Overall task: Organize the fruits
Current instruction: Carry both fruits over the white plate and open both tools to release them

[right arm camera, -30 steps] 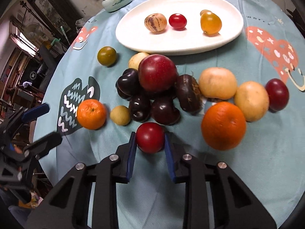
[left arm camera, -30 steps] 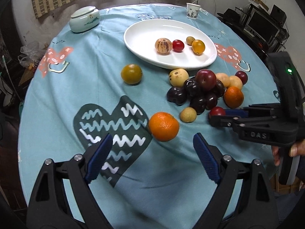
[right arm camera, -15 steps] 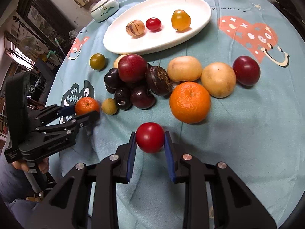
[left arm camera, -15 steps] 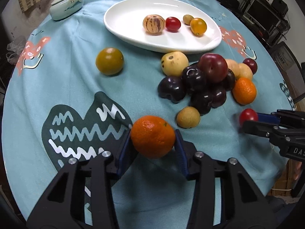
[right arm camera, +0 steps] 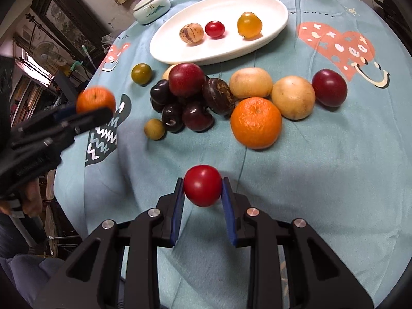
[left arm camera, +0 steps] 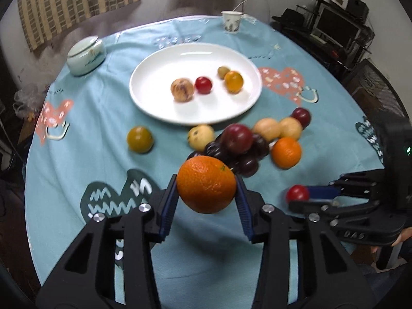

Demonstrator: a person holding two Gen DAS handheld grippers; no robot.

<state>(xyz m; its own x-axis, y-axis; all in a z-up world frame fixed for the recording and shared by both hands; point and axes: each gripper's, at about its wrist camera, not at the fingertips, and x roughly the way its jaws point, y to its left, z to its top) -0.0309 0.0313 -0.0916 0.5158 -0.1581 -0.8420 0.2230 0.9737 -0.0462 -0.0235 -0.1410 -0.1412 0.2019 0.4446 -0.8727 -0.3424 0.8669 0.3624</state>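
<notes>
My left gripper point(left arm camera: 206, 193) is shut on an orange mandarin point(left arm camera: 206, 184) and holds it above the table; it also shows in the right wrist view point(right arm camera: 95, 100). My right gripper point(right arm camera: 203, 193) is shut on a small red tomato point(right arm camera: 203, 185), lifted above the cloth, also in the left wrist view point(left arm camera: 297, 193). A white oval plate point(left arm camera: 159, 97) holds a speckled fruit point(left arm camera: 182, 89), a red tomato point(left arm camera: 203, 85), a yellow-orange tomato point(left arm camera: 233, 81) and a small brown fruit point(left arm camera: 223, 71). A pile of dark plums point(right arm camera: 180, 103), a red plum point(right arm camera: 186, 79), a second mandarin point(right arm camera: 255, 122) and pale fruits lies before the plate.
A round table with a blue patterned cloth point(right arm camera: 322, 167). A lidded ceramic jar point(left arm camera: 86, 55) stands at the far left, a paper cup point(left arm camera: 231, 22) at the far edge. A green-yellow tomato point(left arm camera: 139, 139) and a small tan fruit point(right arm camera: 154, 128) lie apart from the pile.
My left gripper closed on the mandarin and lifted it off the cloth. My right gripper pulled back and up with the red tomato held.
</notes>
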